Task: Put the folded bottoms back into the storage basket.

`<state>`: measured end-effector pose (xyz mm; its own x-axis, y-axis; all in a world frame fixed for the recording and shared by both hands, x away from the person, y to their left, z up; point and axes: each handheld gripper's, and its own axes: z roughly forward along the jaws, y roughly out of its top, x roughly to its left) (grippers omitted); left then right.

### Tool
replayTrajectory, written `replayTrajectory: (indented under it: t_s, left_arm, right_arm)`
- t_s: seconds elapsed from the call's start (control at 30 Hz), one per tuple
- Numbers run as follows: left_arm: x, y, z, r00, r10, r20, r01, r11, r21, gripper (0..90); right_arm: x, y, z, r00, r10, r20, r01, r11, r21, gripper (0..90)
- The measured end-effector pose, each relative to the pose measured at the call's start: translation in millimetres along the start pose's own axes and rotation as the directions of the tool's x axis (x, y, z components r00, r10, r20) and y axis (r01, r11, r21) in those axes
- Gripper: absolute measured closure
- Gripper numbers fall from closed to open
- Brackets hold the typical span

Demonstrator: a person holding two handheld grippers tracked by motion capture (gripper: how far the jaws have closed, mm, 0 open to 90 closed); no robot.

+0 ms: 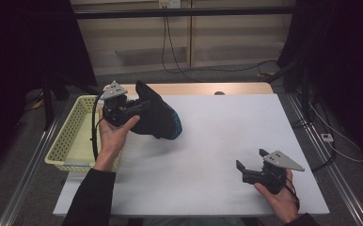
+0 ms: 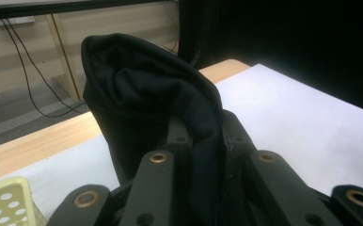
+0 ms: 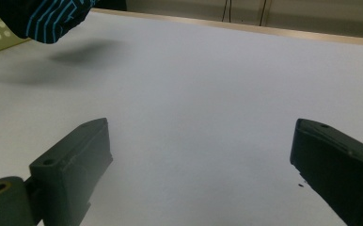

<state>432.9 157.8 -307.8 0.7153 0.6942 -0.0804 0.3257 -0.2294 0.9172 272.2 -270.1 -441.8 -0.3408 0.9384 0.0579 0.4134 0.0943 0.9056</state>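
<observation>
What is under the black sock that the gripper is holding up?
Under the black sock, pinched in the left gripper, lies the bare white table with the sock's shadow. The yellow basket sits beside it. The table right below the sock is hidden.

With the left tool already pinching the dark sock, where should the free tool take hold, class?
Probably at the blue-striped toe end of the sock, which hangs free above the table. The open right tool should come from the right.
</observation>
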Motion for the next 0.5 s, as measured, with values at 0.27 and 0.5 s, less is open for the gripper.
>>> replayTrajectory:
  t_s: [0.27, 0.5]
  left_arm:
    - [1.9, 4.5, -12.1, 1.0, 0.003, 0.003, -0.003, 0.9997, -0.023, 78.2]
    - [5.2, 7.9, -21.1, 0.9999, 0.009, 0.006, -0.009, 0.9994, -0.034, 78.1]
  right_arm:
    - [0.0, -0.1, -0.4, 1.0, -0.002, 0.004, 0.002, 1.0, -0.003, 5.4]
    - [0.1, -0.1, -0.9, 1.0, -0.002, 0.001, 0.002, 1.0, -0.003, 5.4]
